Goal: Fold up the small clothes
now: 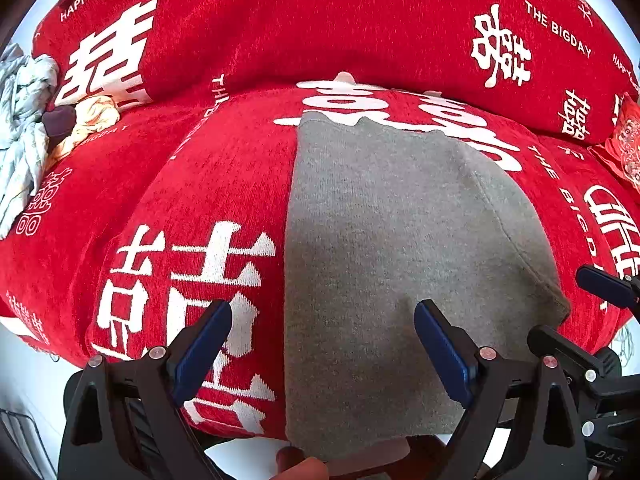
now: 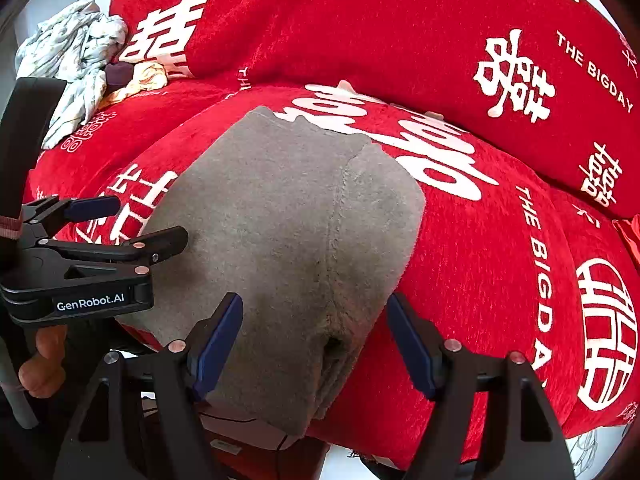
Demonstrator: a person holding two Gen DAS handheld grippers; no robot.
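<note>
A grey knit garment (image 1: 392,240) lies flat on a red sofa seat cushion (image 1: 192,200), its near end hanging over the cushion's front edge. It also shows in the right wrist view (image 2: 288,232), with a seam down its middle. My left gripper (image 1: 323,340) is open and empty, over the garment's left edge near the front. My right gripper (image 2: 315,336) is open and empty, over the garment's near right part. The left gripper shows at the left of the right wrist view (image 2: 132,220), the right gripper at the right edge of the left wrist view (image 1: 576,304).
The red sofa back cushion (image 1: 320,20) with white characters rises behind. A heap of pale crumpled clothes (image 1: 24,120) and a yellowish piece (image 1: 96,116) lie at the far left of the seat. A red patterned item (image 1: 624,148) sits at the right.
</note>
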